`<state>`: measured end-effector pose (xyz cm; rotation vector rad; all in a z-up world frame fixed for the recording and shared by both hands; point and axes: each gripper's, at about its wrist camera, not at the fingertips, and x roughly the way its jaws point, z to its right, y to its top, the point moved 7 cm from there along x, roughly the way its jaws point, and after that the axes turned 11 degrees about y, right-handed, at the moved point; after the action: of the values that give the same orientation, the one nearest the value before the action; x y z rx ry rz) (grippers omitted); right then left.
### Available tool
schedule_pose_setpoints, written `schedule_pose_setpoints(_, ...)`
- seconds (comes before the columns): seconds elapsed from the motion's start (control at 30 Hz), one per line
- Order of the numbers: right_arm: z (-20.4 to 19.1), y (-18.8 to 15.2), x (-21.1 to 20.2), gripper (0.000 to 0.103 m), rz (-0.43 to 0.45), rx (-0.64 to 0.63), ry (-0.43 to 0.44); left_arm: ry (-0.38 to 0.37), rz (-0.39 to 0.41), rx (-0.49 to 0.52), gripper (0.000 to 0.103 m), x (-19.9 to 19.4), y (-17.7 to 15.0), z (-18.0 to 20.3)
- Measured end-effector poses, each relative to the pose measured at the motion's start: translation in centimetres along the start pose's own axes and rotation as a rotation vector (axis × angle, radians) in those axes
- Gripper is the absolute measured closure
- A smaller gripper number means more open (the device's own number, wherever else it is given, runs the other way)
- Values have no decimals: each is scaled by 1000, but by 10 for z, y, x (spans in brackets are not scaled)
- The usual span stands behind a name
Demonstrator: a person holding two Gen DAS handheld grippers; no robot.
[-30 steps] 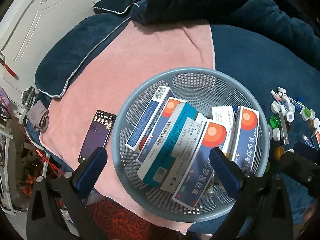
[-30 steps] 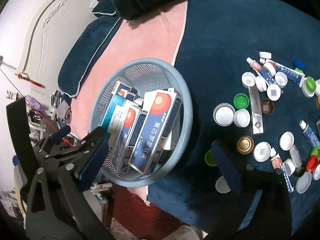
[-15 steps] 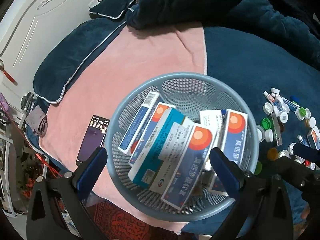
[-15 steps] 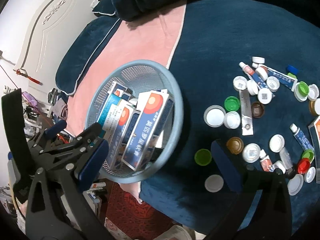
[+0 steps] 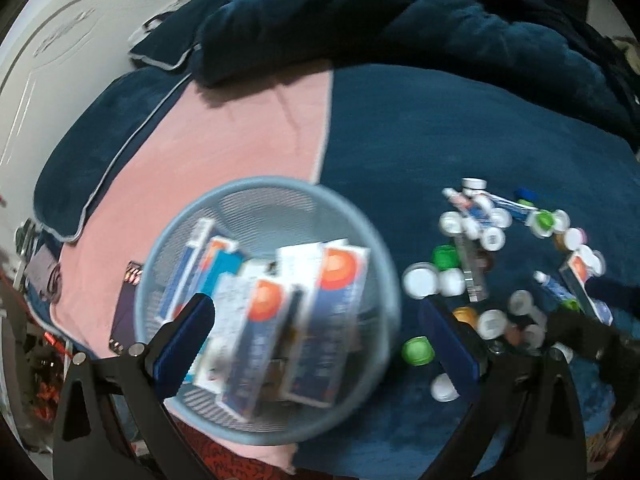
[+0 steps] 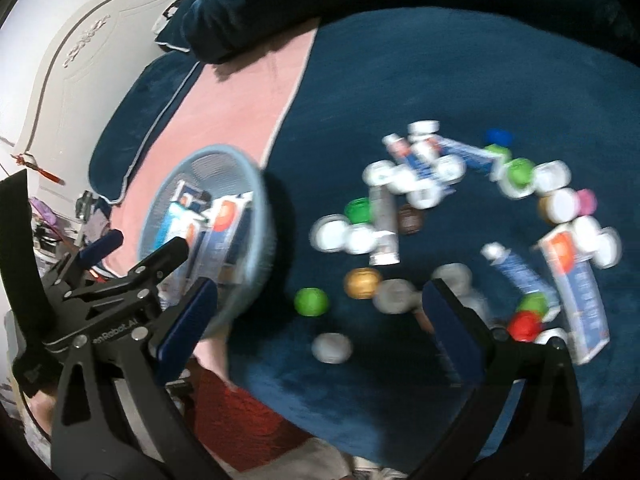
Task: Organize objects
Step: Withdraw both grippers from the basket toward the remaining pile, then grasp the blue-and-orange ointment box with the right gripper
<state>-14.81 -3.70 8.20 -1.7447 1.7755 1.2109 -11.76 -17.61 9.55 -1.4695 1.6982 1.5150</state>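
Both tools are empty, their jaws spread wide. The left gripper hangs over the round basket, which sits where the pink towel meets the blue blanket and holds several boxes standing on edge. The right gripper hovers over the loose things scattered on the blanket to the right of the basket: bottle caps, small tubes and one more box lying flat, well apart from the basket. The step in hand looks like a reach for the next item, probably that last box. The next move would call for lowering the right jaws around its narrow sides without nudging the caps beside it; both views are blurred, so fine detail is uncertain.
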Motion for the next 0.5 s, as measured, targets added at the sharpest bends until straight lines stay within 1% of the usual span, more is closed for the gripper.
schedule_pose_setpoints(0.07, 22, 1, -19, 0, 16, -16, -62, -18, 10, 23, 1, -5, 3, 19)
schedule_pose_setpoints(0.13, 49, -4, -32, 0, 15, -16, -132, -43, 16, 44, 1, -10, 5, 37)
schedule_pose_setpoints(0.2, 83, -10, -41, 0, -5, 18, -212, -63, 13, 48, 1, -12, 6, 50)
schedule_pose_setpoints(0.27, 115, -15, -45, 0, -29, 62, -267, -98, -3, 53, 1, -13, 6, 68)
schedule_pose_setpoints(0.33, 141, -18, -44, 0, -53, 92, -304, -123, -13, 61, 1, -14, 5, 82)
schedule_pose_setpoints(0.43, 168, -27, -40, 1, -101, 107, -361, -148, -34, 79, 1, -11, 1, 99)
schedule_pose_setpoints(0.47, 176, -30, -38, 2, -116, 110, -378, -154, -45, 86, 1, -9, -1, 105)
schedule_pose_setpoints(0.5, 181, -32, -36, 6, -126, 114, -389, -160, -53, 88, 1, -7, -2, 109)
